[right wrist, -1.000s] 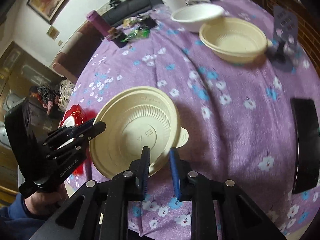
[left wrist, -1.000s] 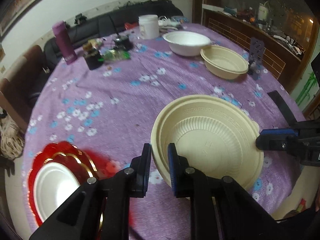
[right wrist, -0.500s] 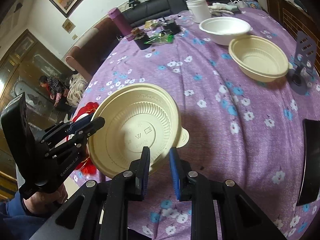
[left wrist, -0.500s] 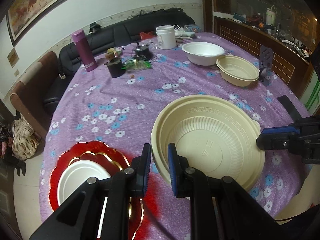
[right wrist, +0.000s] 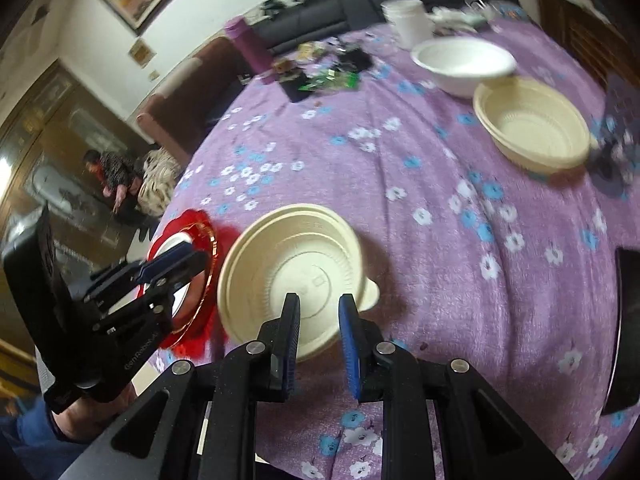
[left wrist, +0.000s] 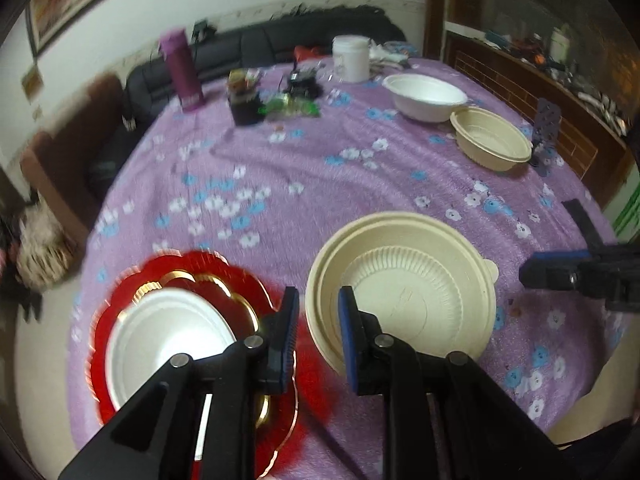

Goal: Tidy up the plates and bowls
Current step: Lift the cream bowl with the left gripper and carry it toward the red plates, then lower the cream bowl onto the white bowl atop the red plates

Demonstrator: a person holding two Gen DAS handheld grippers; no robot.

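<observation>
A cream ribbed bowl [left wrist: 404, 292] sits on the purple flowered tablecloth [left wrist: 280, 184] near the front edge; it also shows in the right wrist view [right wrist: 296, 276]. My left gripper [left wrist: 318, 336] is open, its jaws apart either side of the bowl's left rim. My right gripper [right wrist: 318, 332] is open, just above the bowl's near rim. A white plate [left wrist: 168, 336] lies on a red gold-trimmed plate [left wrist: 240, 292] at the front left. A white bowl [left wrist: 426, 96] and a second cream bowl [left wrist: 492, 144] sit at the far right.
A purple bottle [left wrist: 184, 68], a white mug [left wrist: 352, 58], dark jars and wrappers [left wrist: 276, 100] stand at the back. A dark phone stand [left wrist: 546, 136] is at the right edge. A black flat object [right wrist: 624, 328] lies at the right. A sofa [left wrist: 256, 48] lies beyond.
Both grippers have opened and let go of the cream bowl, which now rests on the table. Both cameras have pulled back and up a little.
</observation>
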